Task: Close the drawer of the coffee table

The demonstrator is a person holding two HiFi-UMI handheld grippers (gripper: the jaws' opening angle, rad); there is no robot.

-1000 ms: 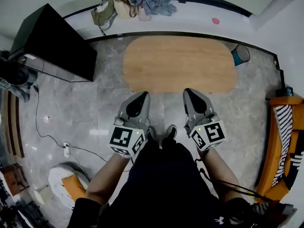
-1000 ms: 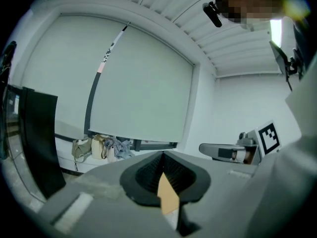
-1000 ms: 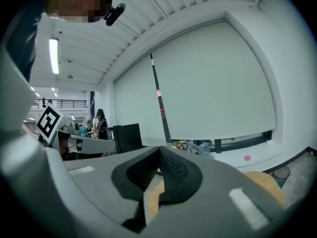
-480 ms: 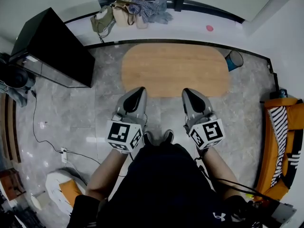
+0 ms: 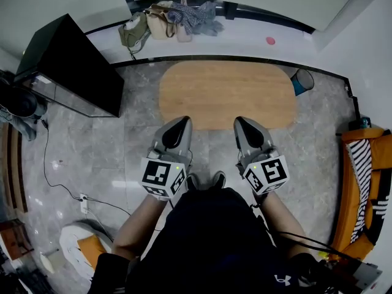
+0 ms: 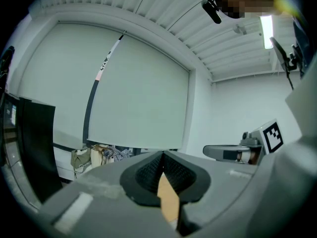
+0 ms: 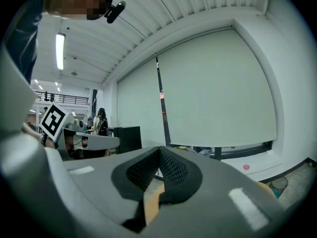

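Observation:
In the head view the coffee table (image 5: 226, 94) shows as an oval wooden top on the grey floor, and no drawer front is visible from above. My left gripper (image 5: 182, 122) and right gripper (image 5: 241, 122) are held side by side over the table's near edge, both shut and empty. The left gripper view has its jaws (image 6: 162, 158) pressed together, with a sliver of the wooden top (image 6: 169, 203) below them. Likewise shut are the jaws (image 7: 158, 155) in the right gripper view, which points level at a white wall.
A black cabinet (image 5: 73, 60) stands left of the table, and bags (image 5: 165, 11) lie against the far wall. A blue bin (image 5: 301, 80) sits at the table's right end. An orange sofa (image 5: 367, 188) lines the right side. A cable (image 5: 49, 164) runs across the floor on the left.
Both grippers have lifted slightly together and stay side by side at the table's near edge. The table looks a little smaller. The jaws have stayed shut.

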